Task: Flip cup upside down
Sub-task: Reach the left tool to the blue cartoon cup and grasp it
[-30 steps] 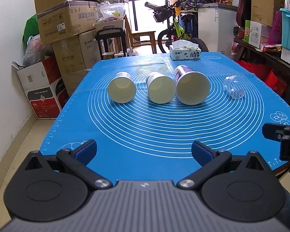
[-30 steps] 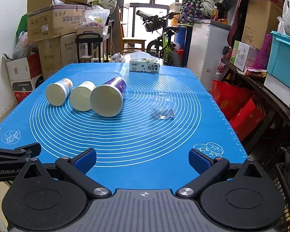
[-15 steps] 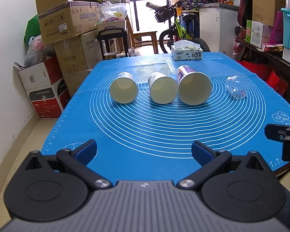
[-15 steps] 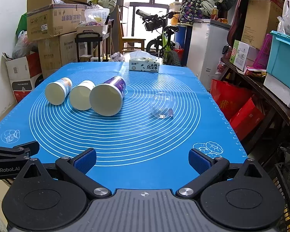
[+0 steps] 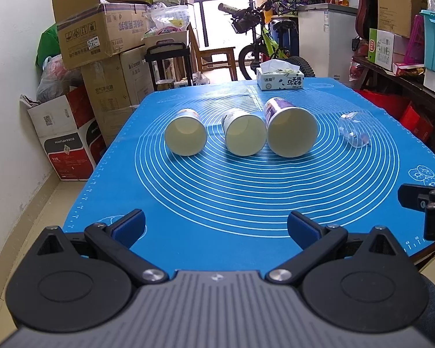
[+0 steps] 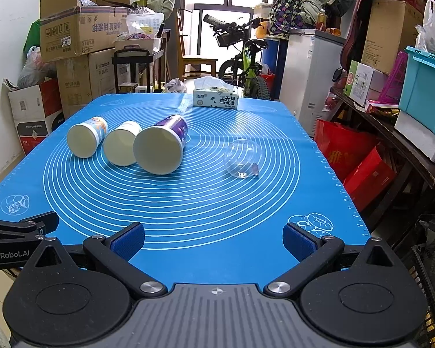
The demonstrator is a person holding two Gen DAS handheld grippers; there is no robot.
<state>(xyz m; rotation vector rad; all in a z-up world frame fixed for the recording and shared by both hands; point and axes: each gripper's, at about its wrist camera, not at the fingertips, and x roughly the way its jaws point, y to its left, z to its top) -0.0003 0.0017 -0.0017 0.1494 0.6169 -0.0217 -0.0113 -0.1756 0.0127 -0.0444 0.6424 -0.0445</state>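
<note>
Three paper cups lie on their sides on the blue mat [image 5: 246, 197], mouths toward me: a left cup [image 5: 185, 139], a middle cup [image 5: 243, 136] and a larger purple cup [image 5: 290, 131]. A clear plastic cup [image 5: 356, 129] lies on its side to their right. In the right wrist view they show as the left cup [image 6: 85, 140], middle cup [image 6: 121, 147], purple cup [image 6: 161, 149] and clear cup [image 6: 243, 159]. My left gripper [image 5: 216, 226] is open and empty above the mat's near edge. My right gripper [image 6: 213, 239] is open and empty, well short of the cups.
A tissue box [image 5: 280, 79] stands at the mat's far end. Cardboard boxes [image 5: 98, 40] are stacked left of the table. A bicycle [image 5: 264, 43] and a white cabinet stand behind. A cluttered shelf [image 6: 391, 95] runs along the right side.
The left wrist view has shifted slightly, so the cups sit a little higher and to the right. Both grippers stay open and the cups have not moved.
</note>
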